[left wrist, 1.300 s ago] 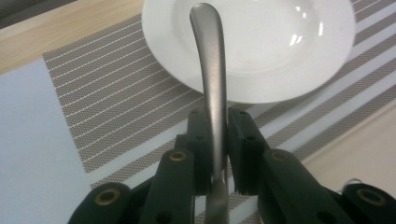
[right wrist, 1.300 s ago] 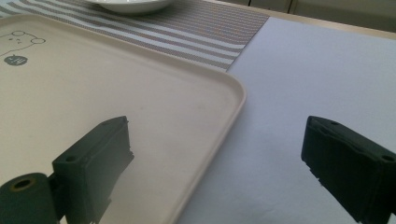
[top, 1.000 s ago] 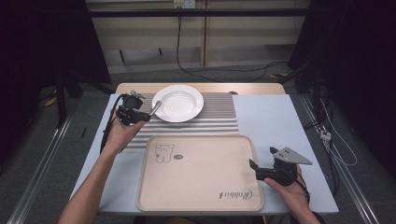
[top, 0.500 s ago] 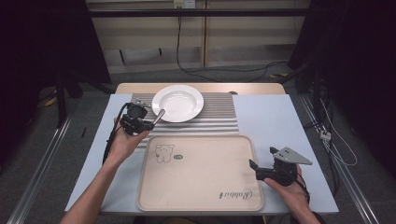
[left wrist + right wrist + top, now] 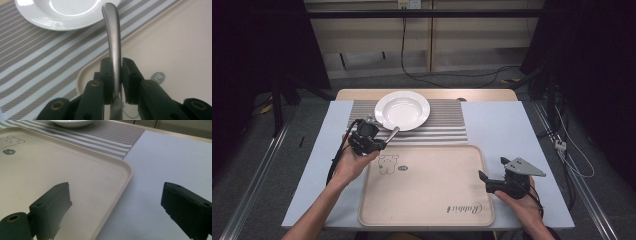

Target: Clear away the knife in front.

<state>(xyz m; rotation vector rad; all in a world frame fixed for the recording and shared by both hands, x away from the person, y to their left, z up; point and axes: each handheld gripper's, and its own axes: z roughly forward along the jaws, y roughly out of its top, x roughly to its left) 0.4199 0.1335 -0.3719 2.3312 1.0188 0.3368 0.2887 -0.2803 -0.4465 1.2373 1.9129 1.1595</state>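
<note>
White plate (image 5: 402, 110); grey-and-white striped mat (image 5: 447, 125); beige tray (image 5: 427, 190); silver utensil handle (image 5: 112, 37); black tongs (image 5: 115, 75).

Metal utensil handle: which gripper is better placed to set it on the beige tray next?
Left. The left gripper is clamped on the metal utensil handle at the beige tray corner. The right gripper is open, empty, at the tray's right edge.
</note>
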